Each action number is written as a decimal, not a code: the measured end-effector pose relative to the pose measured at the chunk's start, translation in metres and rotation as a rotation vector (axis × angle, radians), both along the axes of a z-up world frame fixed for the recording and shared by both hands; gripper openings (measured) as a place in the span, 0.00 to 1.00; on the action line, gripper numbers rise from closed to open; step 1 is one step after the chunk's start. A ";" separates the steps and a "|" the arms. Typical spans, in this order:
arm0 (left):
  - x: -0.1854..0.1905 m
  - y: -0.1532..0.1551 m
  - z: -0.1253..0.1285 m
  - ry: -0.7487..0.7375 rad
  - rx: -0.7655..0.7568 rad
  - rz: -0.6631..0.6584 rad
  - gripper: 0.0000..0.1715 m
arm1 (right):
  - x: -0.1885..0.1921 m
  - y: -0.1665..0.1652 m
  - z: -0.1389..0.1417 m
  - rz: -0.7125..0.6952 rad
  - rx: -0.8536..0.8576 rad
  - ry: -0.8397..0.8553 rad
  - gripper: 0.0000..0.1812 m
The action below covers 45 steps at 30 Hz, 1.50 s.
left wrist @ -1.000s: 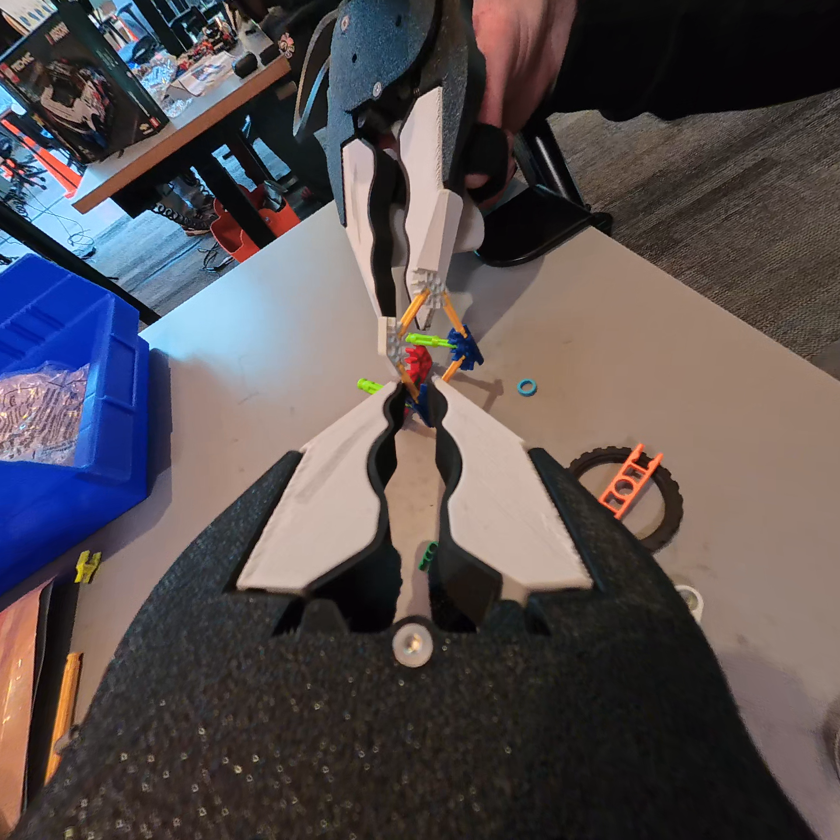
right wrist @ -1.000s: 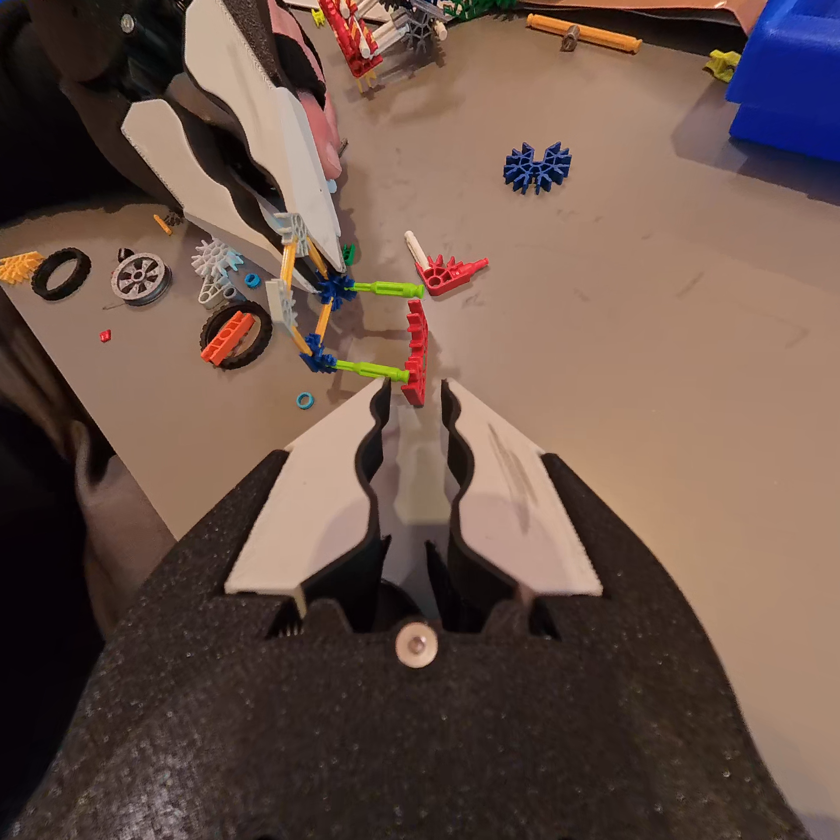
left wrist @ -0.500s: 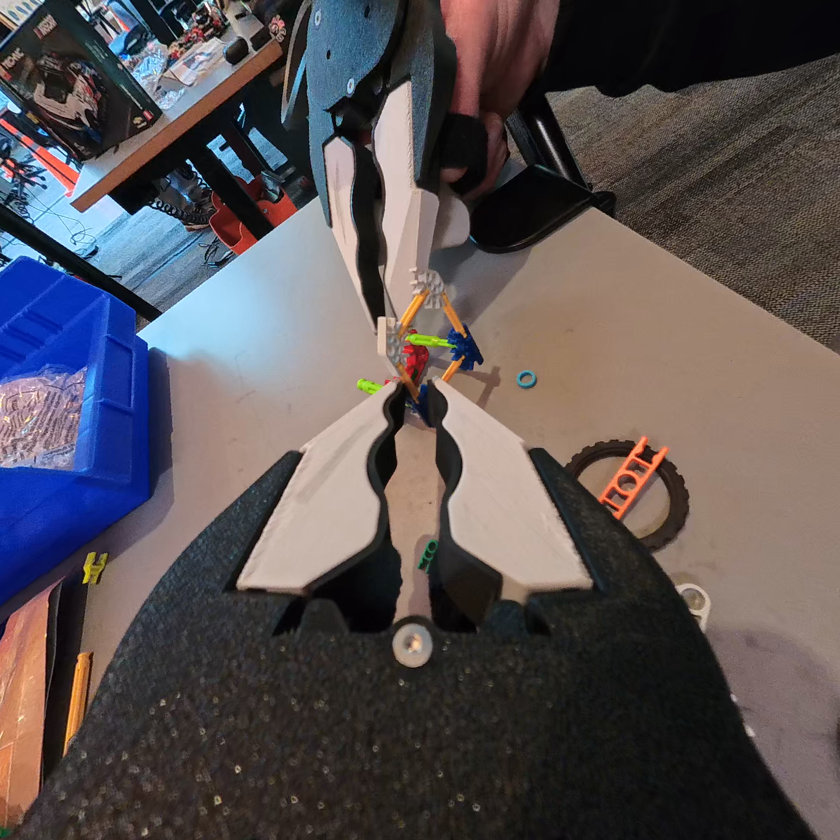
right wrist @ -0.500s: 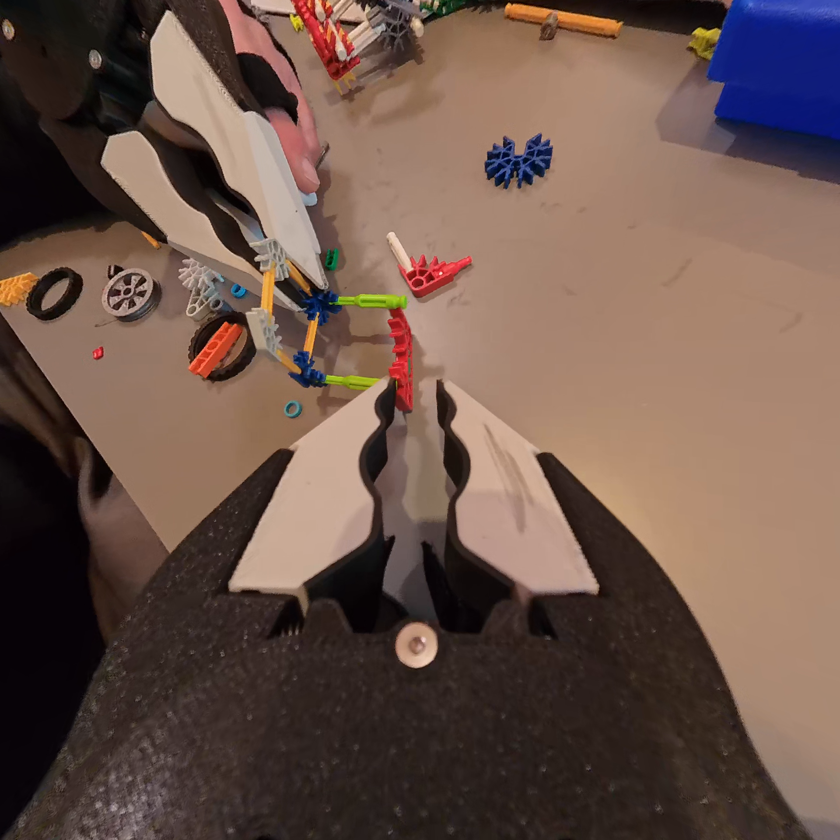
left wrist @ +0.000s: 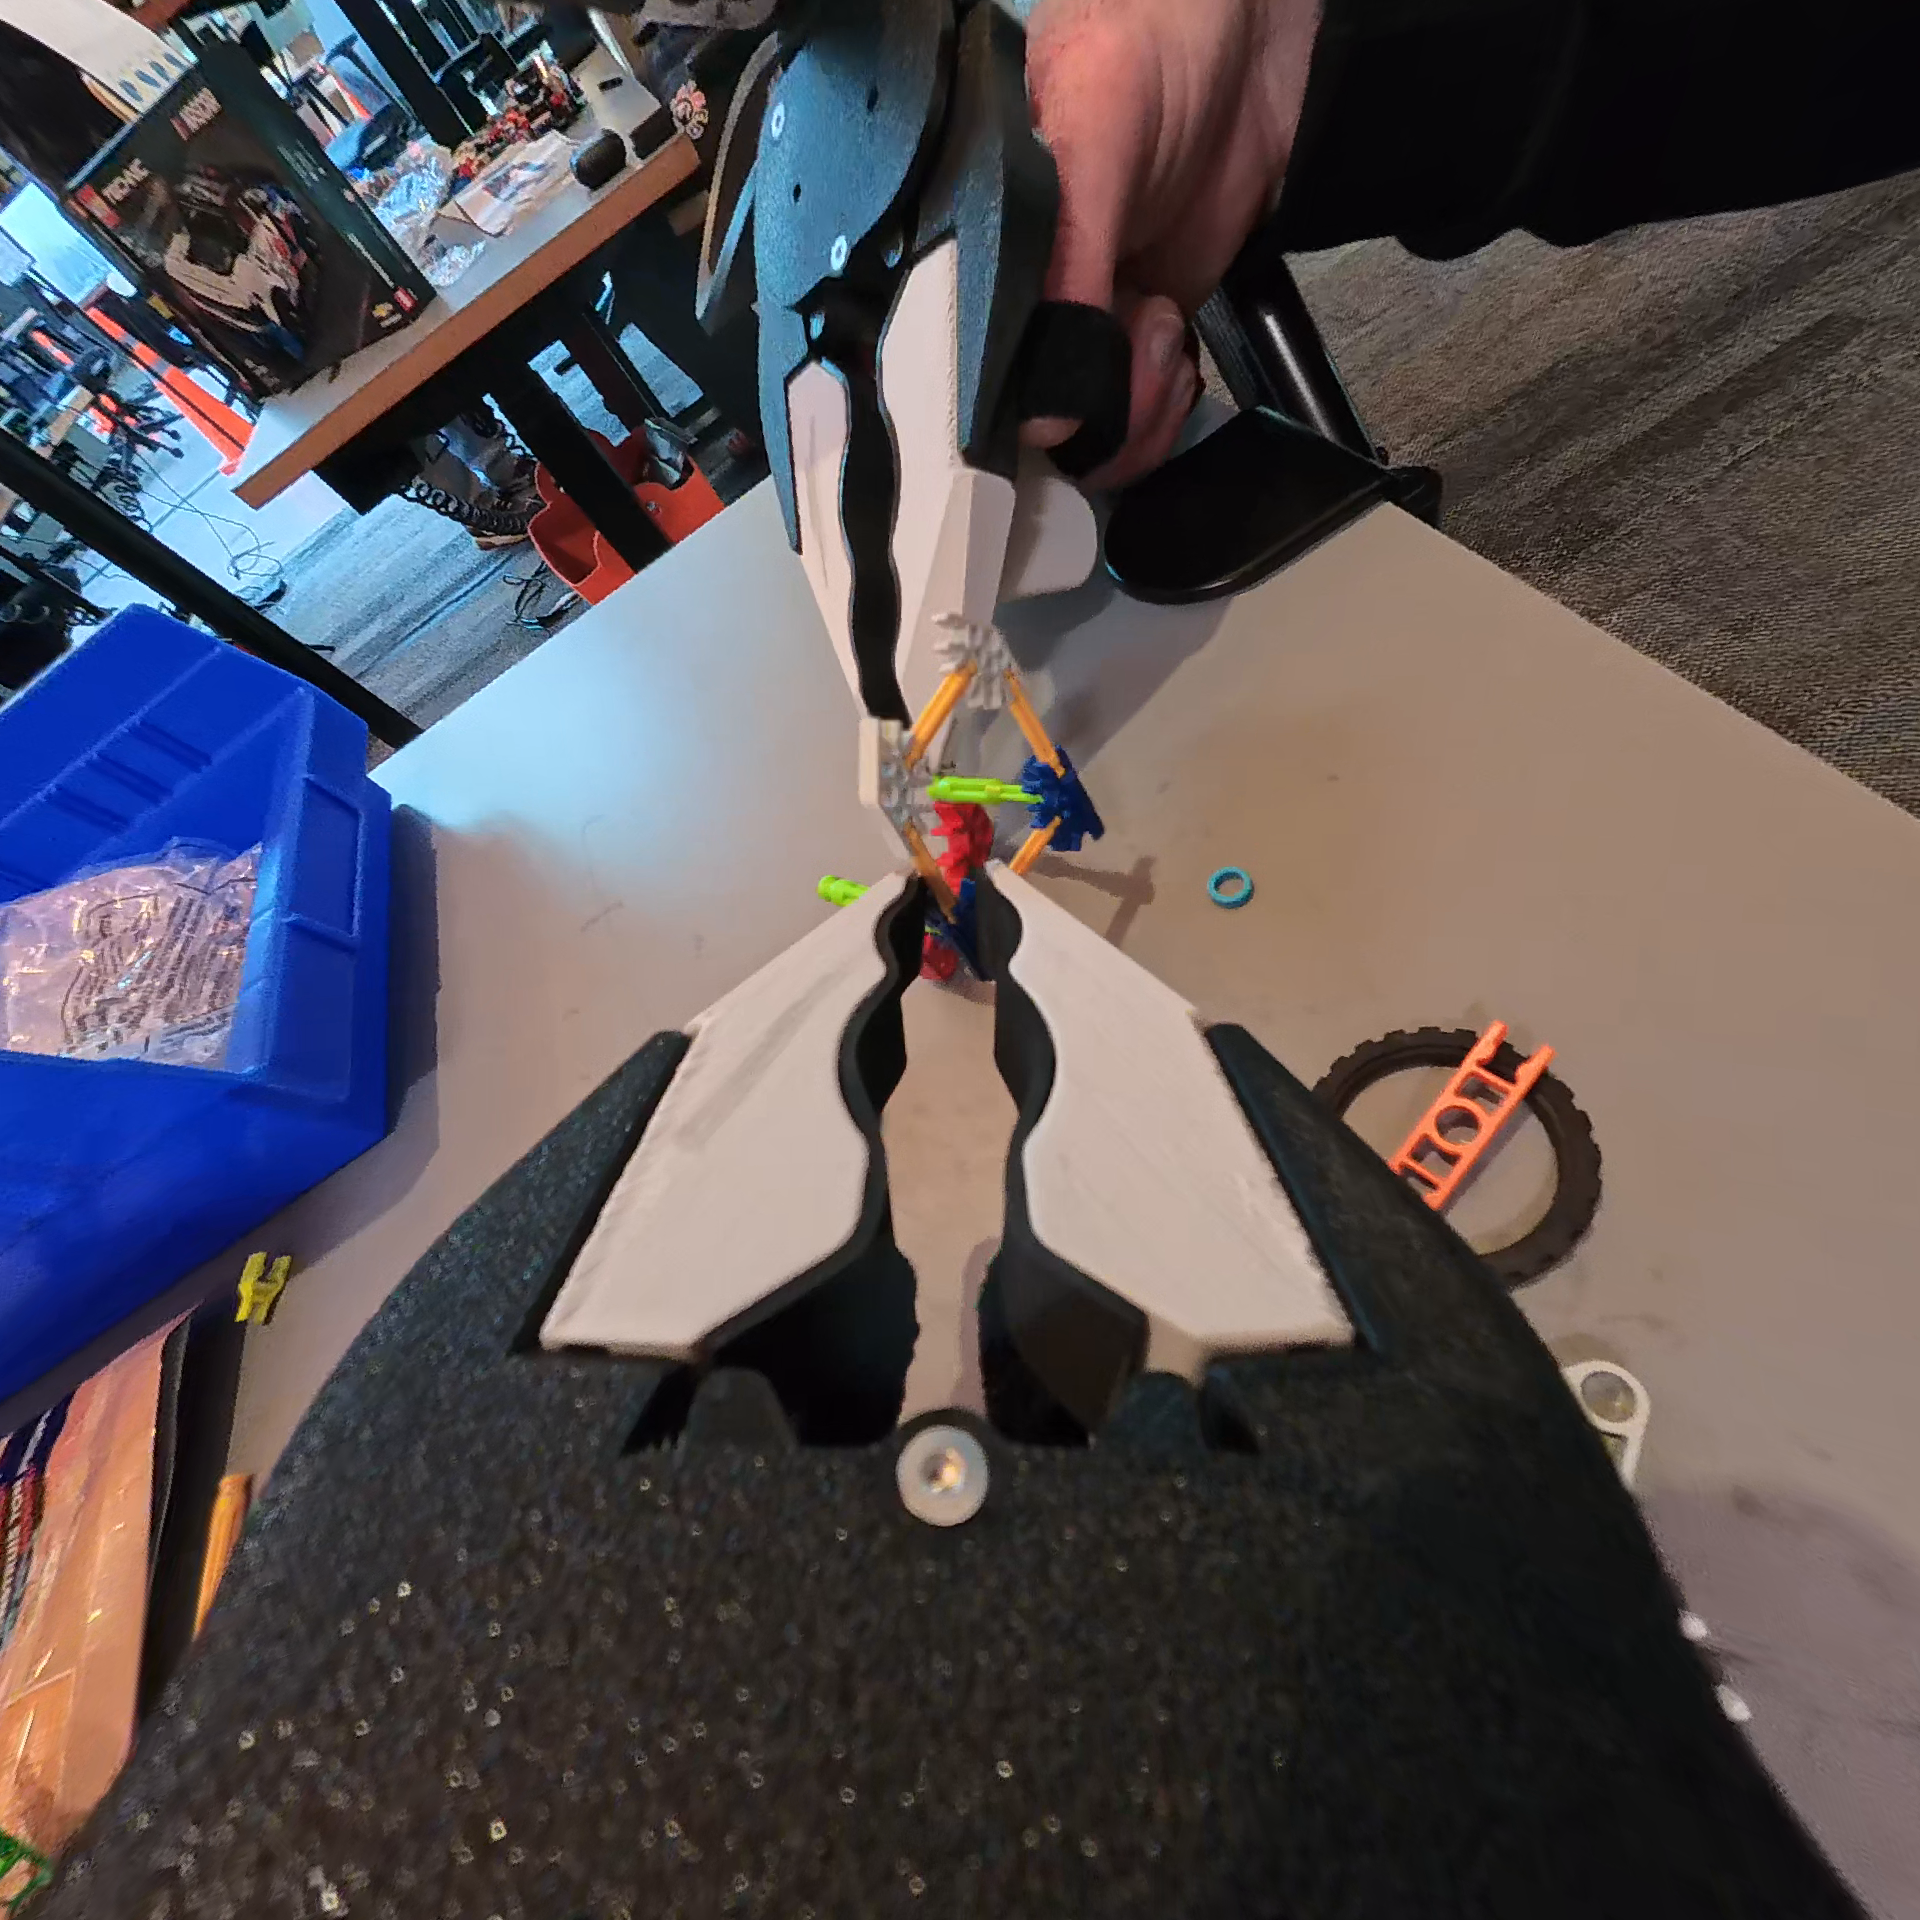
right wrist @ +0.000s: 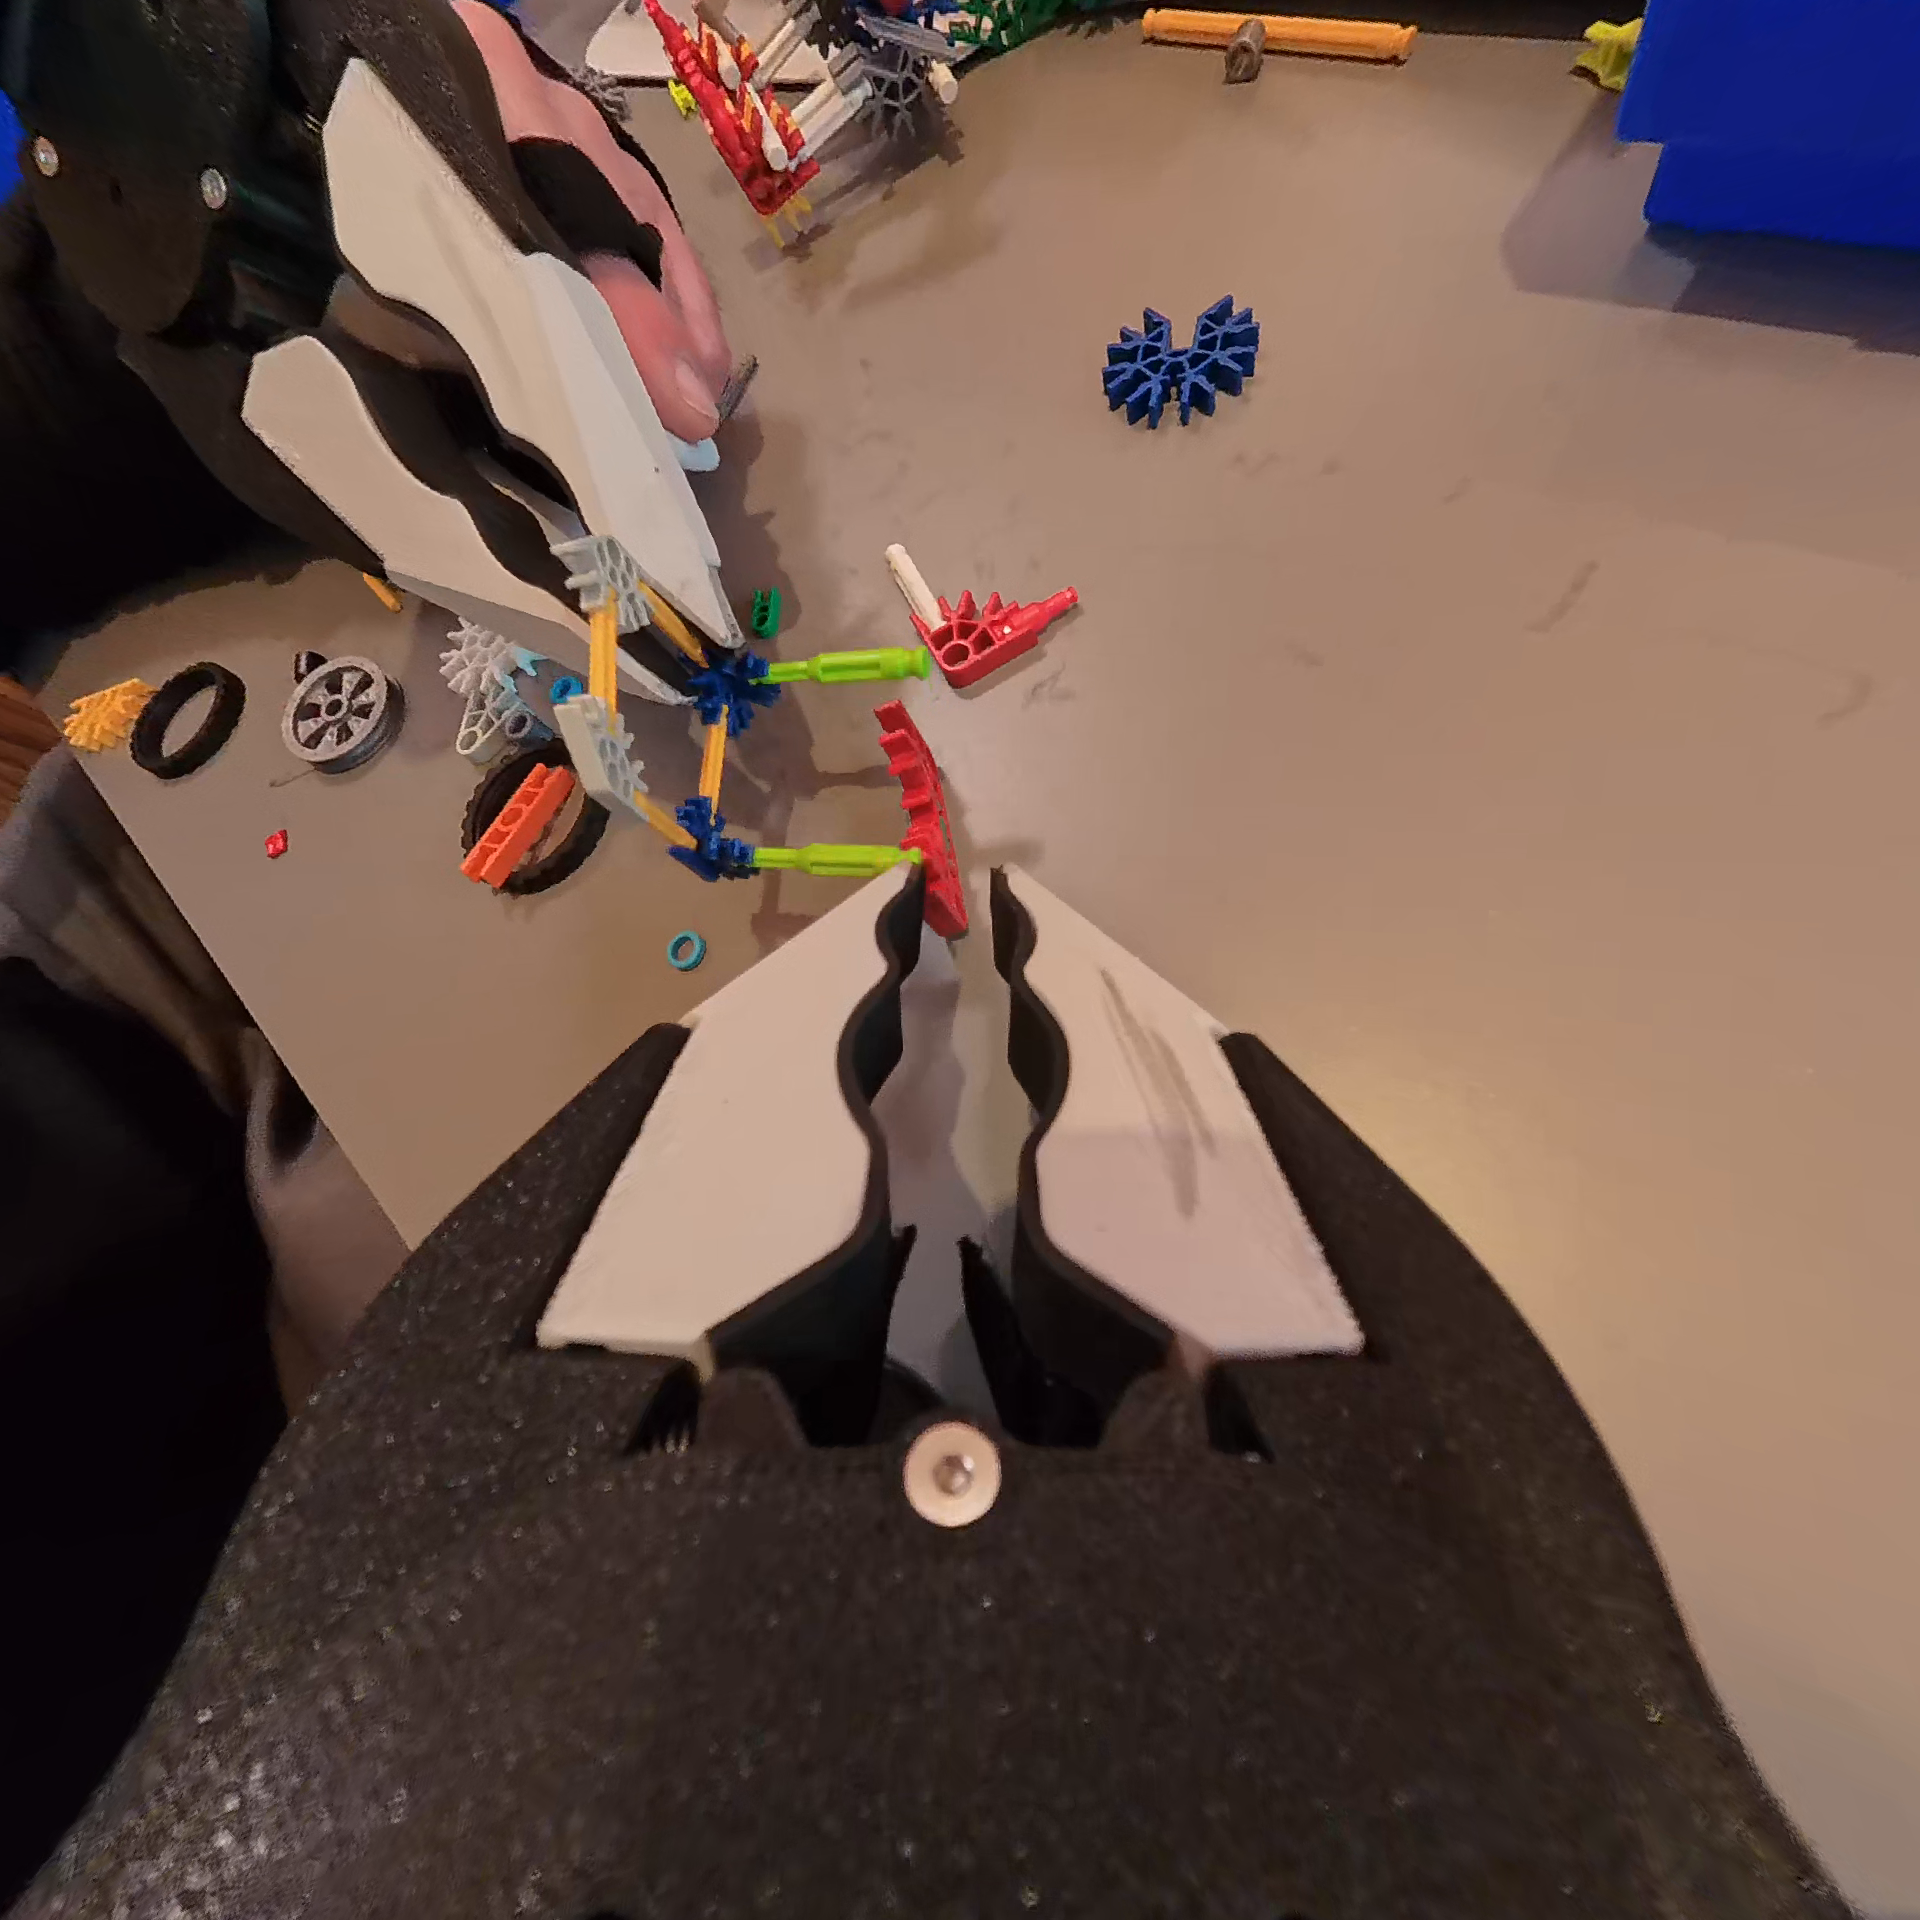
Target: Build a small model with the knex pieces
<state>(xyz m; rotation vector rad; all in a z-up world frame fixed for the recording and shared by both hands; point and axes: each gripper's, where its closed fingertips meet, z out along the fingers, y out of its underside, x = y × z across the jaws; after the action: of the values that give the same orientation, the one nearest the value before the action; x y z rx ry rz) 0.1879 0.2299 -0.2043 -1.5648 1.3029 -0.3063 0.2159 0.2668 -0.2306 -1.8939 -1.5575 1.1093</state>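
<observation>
A small frame of grey and blue connectors (right wrist: 727, 686) and yellow rods (right wrist: 713, 753) is held above the grey table (right wrist: 1455, 727). Two green rods (right wrist: 831, 858) stick out of it. A red connector (right wrist: 920, 800) sits on the lower green rod; the upper rod's end is free. My right gripper (right wrist: 956, 883) is shut on the red connector's lower end. My left gripper (left wrist: 951, 891) is shut on the frame at a blue connector (left wrist: 966, 920). It also shows in the right wrist view (right wrist: 696, 655), reaching in from the upper left. The right gripper (left wrist: 930, 691) faces mine in the left wrist view.
A blue bin (left wrist: 156, 935) stands at the left. A black tyre (left wrist: 1558, 1174) with an orange piece (left wrist: 1465, 1112), a teal ring (left wrist: 1229, 888), a loose red connector (right wrist: 987, 634), a blue connector pair (right wrist: 1179, 364), a wheel (right wrist: 338, 712) and a pile of pieces (right wrist: 769, 114) lie about. Some 6 cm of space lies between my two pairs of fingers. My left tips are roughly 20 cm from the wheel (right wrist: 338, 712).
My right gripper's fingers have closed in on the red connector. The frame and both grippers have barely shifted.
</observation>
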 end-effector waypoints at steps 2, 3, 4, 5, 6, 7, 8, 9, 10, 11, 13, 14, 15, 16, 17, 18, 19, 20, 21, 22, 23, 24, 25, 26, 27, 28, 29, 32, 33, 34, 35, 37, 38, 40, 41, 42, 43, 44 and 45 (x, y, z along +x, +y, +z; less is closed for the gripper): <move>0.001 -0.002 0.000 -0.001 -0.010 -0.007 0.04 | 0.000 0.001 0.001 -0.008 -0.012 0.007 0.04; 0.001 -0.001 0.000 0.001 -0.006 -0.004 0.03 | 0.000 0.002 0.000 -0.010 -0.013 0.001 0.04; 0.001 -0.001 -0.001 0.005 -0.005 -0.003 0.04 | 0.001 0.002 -0.001 -0.010 -0.012 -0.006 0.04; 0.002 -0.001 -0.002 0.008 -0.007 -0.004 0.04 | 0.001 0.001 -0.001 -0.009 -0.016 -0.006 0.04; 0.002 -0.001 -0.002 0.009 -0.005 -0.003 0.04 | 0.001 0.000 -0.001 -0.005 -0.024 -0.004 0.04; 0.002 -0.001 -0.002 0.011 -0.004 -0.001 0.04 | 0.001 -0.001 -0.001 -0.003 -0.027 -0.006 0.04; 0.002 -0.001 -0.002 0.012 -0.005 0.000 0.04 | 0.001 -0.001 -0.002 -0.002 -0.028 -0.007 0.04; 0.002 -0.001 -0.002 0.011 -0.005 0.001 0.03 | 0.001 -0.001 -0.002 -0.001 -0.030 -0.008 0.04; 0.001 -0.001 -0.002 0.009 -0.002 0.005 0.03 | 0.001 -0.001 -0.002 -0.001 -0.032 -0.009 0.04; 0.001 -0.001 -0.001 0.007 -0.002 0.006 0.03 | 0.001 -0.001 -0.002 -0.002 -0.035 -0.009 0.04; 0.001 -0.001 -0.001 0.005 -0.002 0.007 0.03 | 0.001 -0.002 -0.002 -0.002 -0.038 -0.009 0.04; 0.001 0.000 -0.001 0.007 0.002 0.010 0.04 | 0.001 -0.002 -0.002 -0.004 -0.042 -0.009 0.03; 0.001 0.000 -0.001 0.010 0.003 0.011 0.04 | 0.001 -0.001 -0.002 -0.006 -0.045 -0.009 0.03; 0.001 -0.001 -0.002 0.012 0.003 0.011 0.04 | 0.001 -0.001 -0.002 -0.008 -0.049 -0.008 0.03; 0.001 0.000 -0.002 0.012 0.008 0.013 0.04 | 0.001 -0.001 -0.002 -0.011 -0.050 -0.008 0.03; 0.001 0.000 -0.001 0.011 0.010 0.017 0.04 | 0.001 0.000 -0.002 -0.017 -0.050 -0.008 0.03; 0.002 0.000 -0.001 0.009 0.010 0.016 0.04 | 0.001 0.001 -0.002 -0.021 -0.052 -0.007 0.03; 0.002 0.000 0.000 0.005 0.015 0.017 0.04 | 0.001 0.001 -0.002 -0.023 -0.055 -0.006 0.03; 0.002 -0.001 0.000 0.006 0.014 0.018 0.04 | 0.001 0.002 -0.002 -0.027 -0.056 -0.006 0.02; 0.002 -0.001 0.000 0.007 0.013 0.017 0.04 | 0.001 0.003 -0.002 -0.032 -0.057 -0.006 0.01; 0.002 -0.001 -0.001 0.006 0.013 0.018 0.04 | 0.001 0.003 -0.002 -0.034 -0.059 -0.007 0.01; 0.002 -0.001 -0.001 0.009 0.012 0.020 0.04 | 0.001 0.002 -0.002 -0.031 -0.061 -0.008 0.01; 0.002 0.000 -0.002 0.013 0.014 0.022 0.04 | 0.001 0.002 -0.002 -0.026 -0.061 -0.009 0.01; 0.003 0.000 -0.002 0.014 0.017 0.022 0.04 | 0.001 0.001 -0.003 -0.021 -0.061 -0.014 0.01; 0.003 -0.001 -0.002 0.012 0.016 0.021 0.04 | 0.001 0.000 -0.004 -0.016 -0.058 -0.018 0.01; 0.003 -0.001 -0.002 0.013 0.014 0.021 0.04 | 0.001 0.000 -0.004 -0.015 -0.054 -0.019 0.01; 0.003 -0.001 -0.002 0.015 0.018 0.024 0.04 | 0.001 0.000 -0.003 -0.016 -0.051 -0.017 0.01; 0.002 -0.001 -0.002 0.019 0.017 0.031 0.04 | 0.002 -0.002 -0.004 -0.005 -0.049 -0.019 0.01; 0.001 -0.001 -0.002 0.019 0.018 0.033 0.04 | 0.002 -0.003 -0.004 -0.002 -0.044 -0.020 0.02; 0.001 -0.001 -0.001 0.017 0.017 0.033 0.04 | 0.003 -0.003 -0.003 0.000 -0.035 -0.019 0.03; 0.001 -0.002 0.001 0.010 0.017 0.032 0.04 | 0.003 -0.003 -0.002 -0.002 -0.021 -0.017 0.03; 0.001 -0.003 0.005 -0.018 0.008 0.034 0.04 | 0.005 -0.003 0.000 -0.008 0.006 -0.017 0.04; 0.001 -0.003 0.006 -0.025 0.006 0.035 0.04 | 0.006 -0.003 -0.001 -0.012 0.020 -0.022 0.04; 0.000 -0.003 0.006 -0.025 0.007 0.040 0.04 | 0.007 0.001 -0.002 -0.019 0.069 -0.033 0.04; 0.000 -0.005 0.006 -0.028 0.002 0.040 0.04 | 0.008 0.003 -0.003 -0.015 0.097 -0.049 0.05; 0.000 -0.006 0.007 -0.036 -0.001 0.039 0.04 | 0.007 0.006 -0.003 -0.009 0.128 -0.055 0.07; 0.000 -0.007 0.008 -0.040 -0.001 0.040 0.04 | 0.005 0.008 -0.003 0.004 0.160 -0.058 0.07; 0.000 -0.008 0.010 -0.042 0.004 0.042 0.04 | 0.005 0.009 -0.005 0.026 0.192 -0.075 0.09; -0.001 -0.010 0.012 -0.047 0.007 0.042 0.04 | 0.004 0.011 -0.007 0.050 0.228 -0.093 0.12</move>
<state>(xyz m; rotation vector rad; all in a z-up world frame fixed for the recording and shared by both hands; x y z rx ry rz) 0.1868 0.2200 -0.1920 -1.5681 1.2322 -0.3092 0.2195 0.2778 -0.2381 -1.7840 -1.7111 0.8327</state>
